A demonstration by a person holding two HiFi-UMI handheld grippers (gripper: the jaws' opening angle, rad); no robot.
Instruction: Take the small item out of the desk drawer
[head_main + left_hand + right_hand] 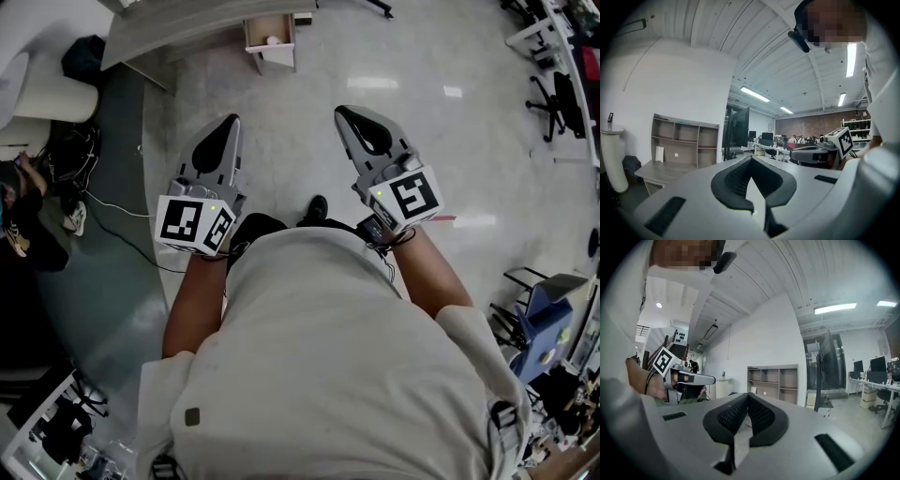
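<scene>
Small item: pale, roundish, too small to identify. It lies in the open drawer under the tabletop, well ahead of both tongs and roughly between their lines.

Handling (judgement): probably light and rigid, and may roll. Take it from above, across its middle, with a gentle squeeze.

Left tongs: jaws together, nothing between them.

Right tongs: jaws together, empty.

Both hang over the floor, well apart from the drawer.

I see a pale polished floor below, with office chairs at far right. A white wall backs open wooden shelving. Strip lights cross the ribbed ceiling toward a far brick wall.
</scene>
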